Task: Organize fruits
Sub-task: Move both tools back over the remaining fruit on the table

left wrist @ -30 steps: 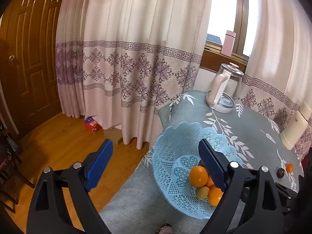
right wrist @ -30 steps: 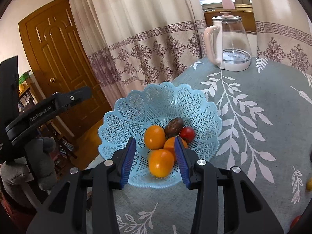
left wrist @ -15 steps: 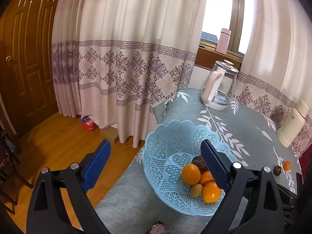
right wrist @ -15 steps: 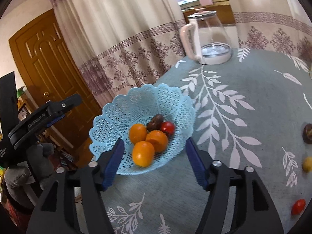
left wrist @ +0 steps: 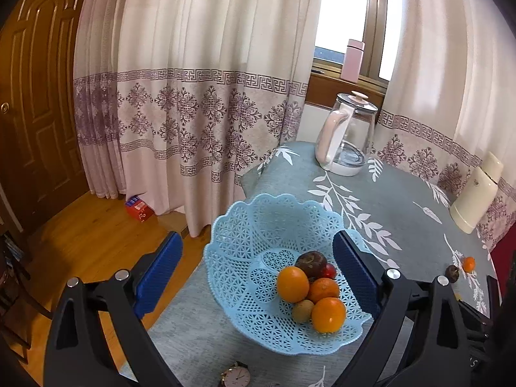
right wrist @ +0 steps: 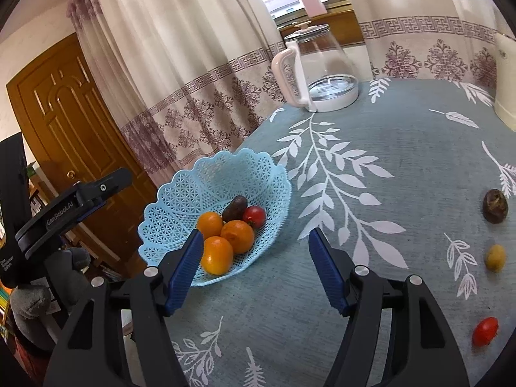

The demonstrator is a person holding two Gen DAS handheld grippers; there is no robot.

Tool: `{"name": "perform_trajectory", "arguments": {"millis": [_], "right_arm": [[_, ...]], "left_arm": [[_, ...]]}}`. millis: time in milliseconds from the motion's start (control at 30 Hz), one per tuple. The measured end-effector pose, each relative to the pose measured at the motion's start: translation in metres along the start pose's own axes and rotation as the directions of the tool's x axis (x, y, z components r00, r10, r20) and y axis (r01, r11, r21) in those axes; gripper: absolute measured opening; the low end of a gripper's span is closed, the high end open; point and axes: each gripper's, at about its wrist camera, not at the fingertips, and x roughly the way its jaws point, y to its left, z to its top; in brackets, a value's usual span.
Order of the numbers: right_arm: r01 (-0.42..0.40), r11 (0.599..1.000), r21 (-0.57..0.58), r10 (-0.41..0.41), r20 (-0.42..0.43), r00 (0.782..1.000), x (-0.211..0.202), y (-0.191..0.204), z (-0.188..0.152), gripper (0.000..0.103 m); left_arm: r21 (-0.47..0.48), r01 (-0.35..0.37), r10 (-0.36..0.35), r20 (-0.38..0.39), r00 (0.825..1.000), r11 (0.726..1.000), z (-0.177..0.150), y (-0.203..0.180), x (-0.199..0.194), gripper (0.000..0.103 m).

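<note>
The right claw (right wrist: pixel 254 269) has widened and backed off the blue basket (right wrist: pixel 180 203), leaving an orange (right wrist: pixel 216 255) inside; both claws gape empty, the left claw (left wrist: pixel 256 277) too, and loose fruit remains near the tabletop's right edge.

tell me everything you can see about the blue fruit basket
The blue basket is a shallow light-blue bowl, apparently plastic, with lattice openwork and a scalloped rim. It sits upright on the leaf-print tablecloth near the table's edge, holding three oranges, a dark brown fruit, a red tomato and a small greenish-brown fruit. Neither gripper touches it.
</note>
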Motion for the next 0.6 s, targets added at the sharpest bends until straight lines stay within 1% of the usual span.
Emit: {"name": "perform_trajectory", "arguments": {"millis": [67, 100, 133, 167, 400, 600], "right_arm": [[0.005, 1.000, 0.008, -0.005, 0.005, 1.000, -0.002, -0.003, 0.000, 0.068], [0.009, 1.000, 0.012, -0.009, 0.008, 1.000, -0.003, -0.005, 0.000, 0.070], [0.014, 1.000, 0.019, -0.014, 0.015, 1.000, -0.004, -0.007, 0.000, 0.074], [0.021, 0.999, 0.025, -0.022, 0.025, 0.999, -0.006, -0.009, 0.000, 0.076], [0.075, 0.995, 0.070, -0.080, 0.078, 0.994, -0.017, -0.032, 0.000, 0.076], [0.098, 0.988, 0.122, -0.108, 0.076, 0.991, -0.024, -0.058, -0.001, 0.076]], "left_arm": [[0.008, 0.005, -0.005, -0.002, 1.000, 1.000, -0.001, -0.005, 0.000, 0.096], [0.010, 0.007, -0.007, -0.003, 1.000, 1.000, -0.001, -0.006, 0.000, 0.096], [0.014, 0.011, -0.011, -0.004, 1.000, 1.000, -0.002, -0.009, 0.001, 0.096], [0.017, 0.013, -0.013, -0.006, 1.000, 1.000, -0.001, -0.010, 0.001, 0.096], [0.043, 0.036, -0.035, -0.016, 0.999, 0.998, -0.005, -0.028, 0.003, 0.096], [0.085, 0.069, -0.067, -0.032, 0.997, 0.994, -0.011, -0.053, 0.006, 0.096]]}}
